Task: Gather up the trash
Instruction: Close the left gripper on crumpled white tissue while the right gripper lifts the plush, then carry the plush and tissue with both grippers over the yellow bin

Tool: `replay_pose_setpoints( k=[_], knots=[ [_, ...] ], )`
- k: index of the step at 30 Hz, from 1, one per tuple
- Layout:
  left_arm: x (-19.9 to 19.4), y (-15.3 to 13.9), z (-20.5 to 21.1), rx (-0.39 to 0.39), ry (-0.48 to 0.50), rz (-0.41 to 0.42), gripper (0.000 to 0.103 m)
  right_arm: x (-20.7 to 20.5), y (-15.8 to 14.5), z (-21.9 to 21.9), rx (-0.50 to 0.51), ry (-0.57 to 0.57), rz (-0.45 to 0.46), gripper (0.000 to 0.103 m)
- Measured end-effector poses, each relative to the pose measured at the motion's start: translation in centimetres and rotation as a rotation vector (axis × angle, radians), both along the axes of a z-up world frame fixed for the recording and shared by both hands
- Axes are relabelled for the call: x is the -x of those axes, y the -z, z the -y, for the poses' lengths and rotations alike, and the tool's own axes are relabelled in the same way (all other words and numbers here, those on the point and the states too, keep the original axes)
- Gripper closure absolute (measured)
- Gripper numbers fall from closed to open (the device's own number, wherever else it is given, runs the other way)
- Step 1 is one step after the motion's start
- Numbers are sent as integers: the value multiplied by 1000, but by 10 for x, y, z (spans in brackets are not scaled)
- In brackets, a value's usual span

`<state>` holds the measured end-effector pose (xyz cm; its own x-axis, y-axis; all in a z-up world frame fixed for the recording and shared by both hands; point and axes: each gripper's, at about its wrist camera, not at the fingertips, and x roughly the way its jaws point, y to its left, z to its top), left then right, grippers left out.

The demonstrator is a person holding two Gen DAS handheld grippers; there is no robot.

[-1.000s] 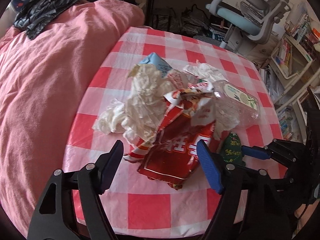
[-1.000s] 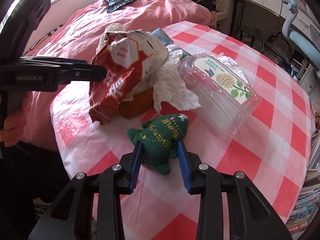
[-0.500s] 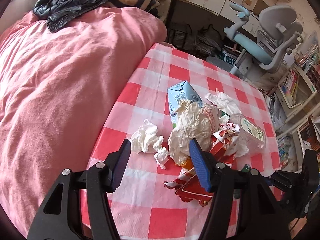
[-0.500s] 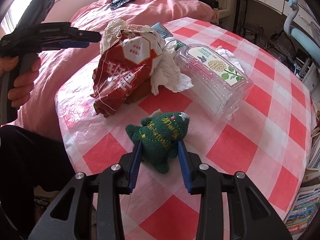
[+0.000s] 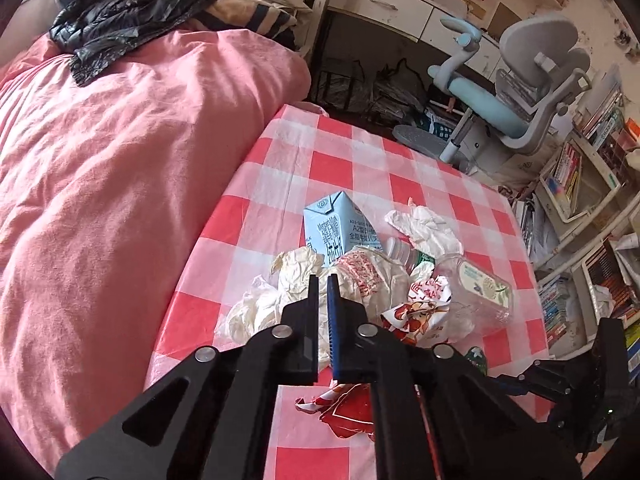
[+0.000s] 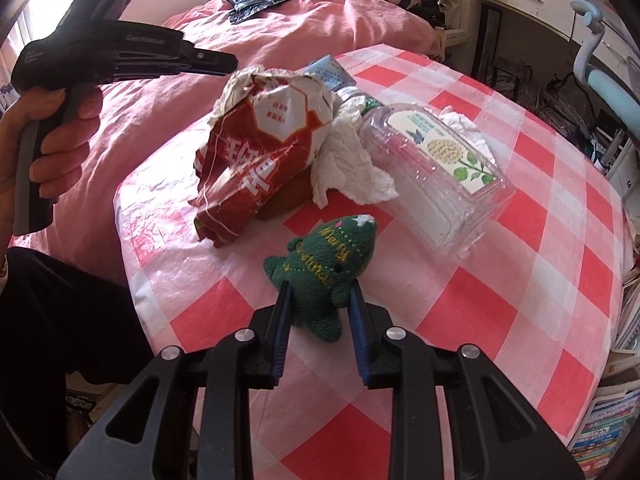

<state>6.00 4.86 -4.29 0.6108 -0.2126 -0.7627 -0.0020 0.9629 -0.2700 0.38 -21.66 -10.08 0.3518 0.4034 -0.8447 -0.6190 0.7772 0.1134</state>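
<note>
Left gripper (image 5: 323,280): jaws pressed together on nothing, held up over the near side of the heap; the right wrist view shows it high in the air, a hand (image 6: 44,152) round its grip.
Right gripper (image 6: 319,294): jaws closing, the green plush toy (image 6: 322,268) between them, both pads against its flanks.
Trash: dead ahead of the right gripper, beyond the toy, the red snack bag (image 6: 260,156), crumpled tissue (image 6: 348,164) and clear plastic box (image 6: 436,172) bunch together; a blue milk carton (image 5: 336,228) stands behind them.
Table (image 6: 520,280): checked plastic cover, wrinkled under the tool.
Risk one: that toy looks like no rubbish; binning it would be a sorting mistake.
Risk two: the soft plush may squash and slide out forward if the pinch sits only on its tail end.
Risk three: the left tool, clenched empty, can nudge the loose bag and topple the heap toward the table edge.
</note>
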Motion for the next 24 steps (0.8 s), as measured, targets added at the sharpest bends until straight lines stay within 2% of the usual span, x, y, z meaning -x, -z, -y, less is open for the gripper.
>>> replay_pose_setpoints(
  k=[3,4,6,7,8,13,15,16,17,20,24],
  knots=[
    [1,-4,-9,18,-18,2,99,0,0,0,9,4,6,75],
    [1,-2,-12,25,-27,-12,95,-1,1,0,13,4,5,75],
    [-2,6,-15,24,-54,-51,65,-2,2,0,22,6,3,75],
    [-2,10,-15,14,-80,-57,32,-2,2,0,22,6,1,75],
    [-3,12,-14,0,-114,-52,19,-2,3,0,21,7,-1,74],
    [-11,28,-2,-17,-93,-73,17,-3,5,1,14,9,-11,74],
    [-14,34,6,-47,-55,-88,31,-5,5,2,9,12,-17,74],
    [-15,37,10,-41,-30,-104,57,-5,6,2,8,12,-17,74],
    [-15,39,10,-24,-15,-118,65,-5,6,1,10,11,-15,74],
    [-9,25,6,12,-18,-68,77,-3,4,1,10,6,-4,74],
    [1,-5,-7,63,-50,17,77,-3,0,2,-2,13,13,75]
  ],
)
